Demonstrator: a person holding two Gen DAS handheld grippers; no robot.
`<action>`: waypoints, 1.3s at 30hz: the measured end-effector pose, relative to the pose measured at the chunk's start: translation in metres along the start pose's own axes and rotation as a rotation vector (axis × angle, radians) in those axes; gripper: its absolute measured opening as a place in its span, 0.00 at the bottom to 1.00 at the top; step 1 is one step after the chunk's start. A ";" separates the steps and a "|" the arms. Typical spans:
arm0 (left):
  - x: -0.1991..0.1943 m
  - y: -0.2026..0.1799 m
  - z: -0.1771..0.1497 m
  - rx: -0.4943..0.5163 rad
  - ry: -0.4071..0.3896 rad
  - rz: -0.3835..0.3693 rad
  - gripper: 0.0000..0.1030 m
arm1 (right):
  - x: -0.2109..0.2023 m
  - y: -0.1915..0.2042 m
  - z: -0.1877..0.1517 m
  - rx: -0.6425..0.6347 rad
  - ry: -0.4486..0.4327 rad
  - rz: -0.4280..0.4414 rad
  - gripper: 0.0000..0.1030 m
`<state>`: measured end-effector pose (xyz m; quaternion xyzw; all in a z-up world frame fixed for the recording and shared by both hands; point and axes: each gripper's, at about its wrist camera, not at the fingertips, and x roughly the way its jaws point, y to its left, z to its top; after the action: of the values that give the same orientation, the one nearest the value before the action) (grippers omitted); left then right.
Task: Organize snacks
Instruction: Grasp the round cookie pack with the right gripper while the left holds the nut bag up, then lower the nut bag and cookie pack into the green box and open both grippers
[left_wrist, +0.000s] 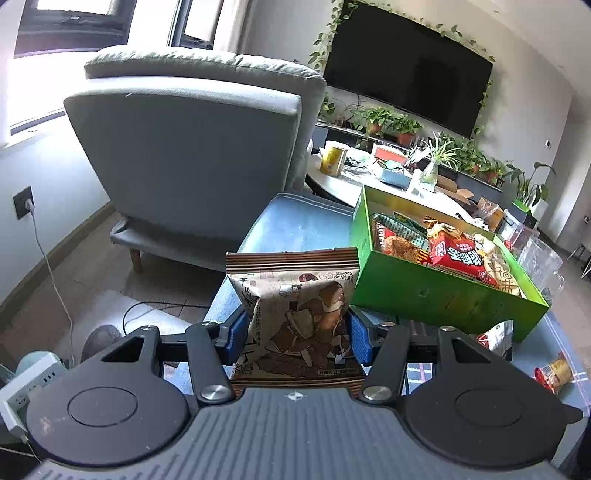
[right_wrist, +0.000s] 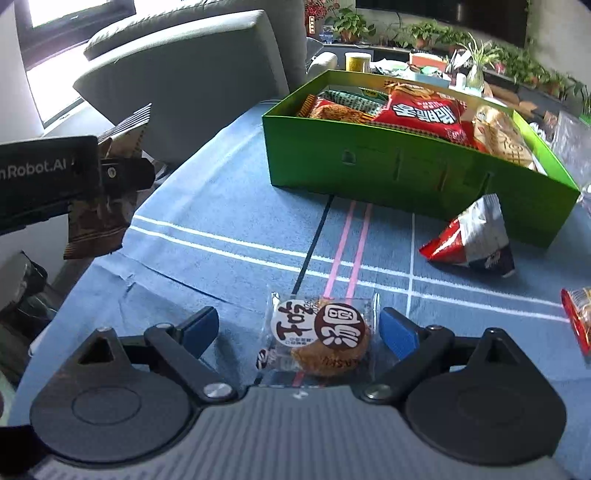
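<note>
Brown snack packet (left_wrist: 295, 317) clamped in left gripper (left_wrist: 295, 332); right gripper (right_wrist: 299, 328) spread around wrapped cake (right_wrist: 319, 338).

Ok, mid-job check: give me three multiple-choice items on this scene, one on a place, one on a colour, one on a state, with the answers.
1. Where is the clear-wrapped round pastry?
A. In the box
B. On the blue tablecloth between the right gripper fingers
C. On the armchair

2. What colour is the snack box?
A. Green
B. Red
C. White

3. What is the left gripper doing?
A. Open, holding nothing
B. Shut on the brown snack bag
C. Inside the box

Answers: 1 B, the pastry lies on the cloth between spread fingers; 2 A, its walls are green; 3 B, both blue pads press the bag's sides.
</note>
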<state>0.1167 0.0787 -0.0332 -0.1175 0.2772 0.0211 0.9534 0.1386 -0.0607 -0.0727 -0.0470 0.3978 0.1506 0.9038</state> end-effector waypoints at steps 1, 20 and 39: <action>-0.001 -0.001 0.000 0.001 -0.004 -0.004 0.51 | 0.000 0.000 -0.001 -0.009 -0.004 -0.006 0.94; 0.012 -0.012 -0.013 0.001 0.065 -0.038 0.51 | -0.029 -0.038 -0.010 0.044 -0.069 0.098 0.92; 0.010 -0.039 -0.017 0.051 0.076 -0.109 0.51 | -0.036 -0.051 -0.015 0.042 -0.079 0.111 0.92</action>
<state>0.1202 0.0360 -0.0444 -0.1089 0.3069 -0.0424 0.9445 0.1209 -0.1203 -0.0581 0.0002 0.3671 0.1937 0.9098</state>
